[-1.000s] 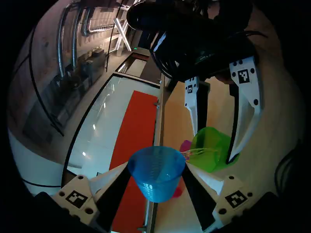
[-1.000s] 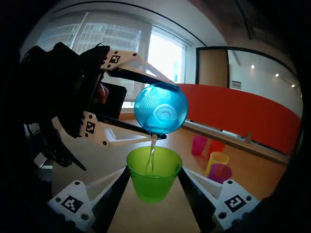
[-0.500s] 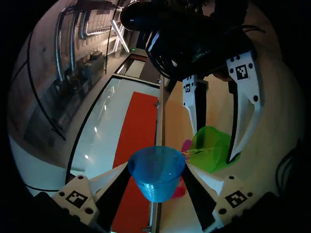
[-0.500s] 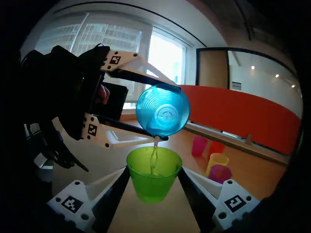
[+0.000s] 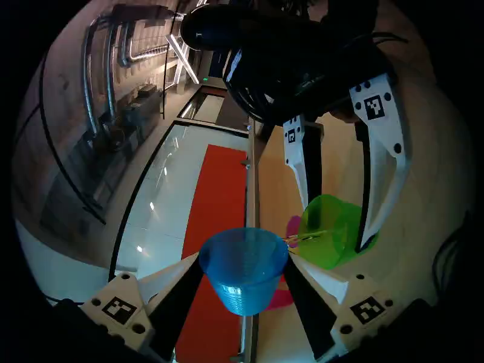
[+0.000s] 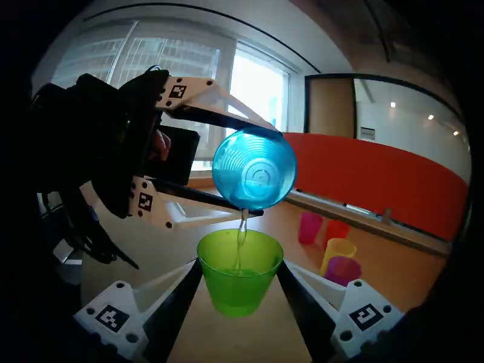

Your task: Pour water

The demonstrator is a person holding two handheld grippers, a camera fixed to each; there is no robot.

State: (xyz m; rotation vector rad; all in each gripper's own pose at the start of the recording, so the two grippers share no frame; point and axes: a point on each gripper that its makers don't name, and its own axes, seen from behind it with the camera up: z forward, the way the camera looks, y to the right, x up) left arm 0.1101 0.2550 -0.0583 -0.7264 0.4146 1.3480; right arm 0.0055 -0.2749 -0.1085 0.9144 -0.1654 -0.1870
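Water (image 6: 241, 238) streams from the tipped blue cup (image 6: 254, 169), pinched by the left gripper (image 5: 243, 265), into the green cup (image 6: 239, 285) directly below it, pinched by the right gripper (image 6: 239, 269).

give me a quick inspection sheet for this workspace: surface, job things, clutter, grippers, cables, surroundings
surface: light wooden table.
job's things: blue cup tipped over the upright green cup; a thin water stream falls into the green cup.
clutter: pink cup, orange cup, yellow cup and purple cup, grouped farther back on the table.
grippers: left gripper shut on the blue cup; right gripper shut on the green cup.
cables: black cable hanging below the left gripper's body.
surroundings: bright window; orange partition behind the table.
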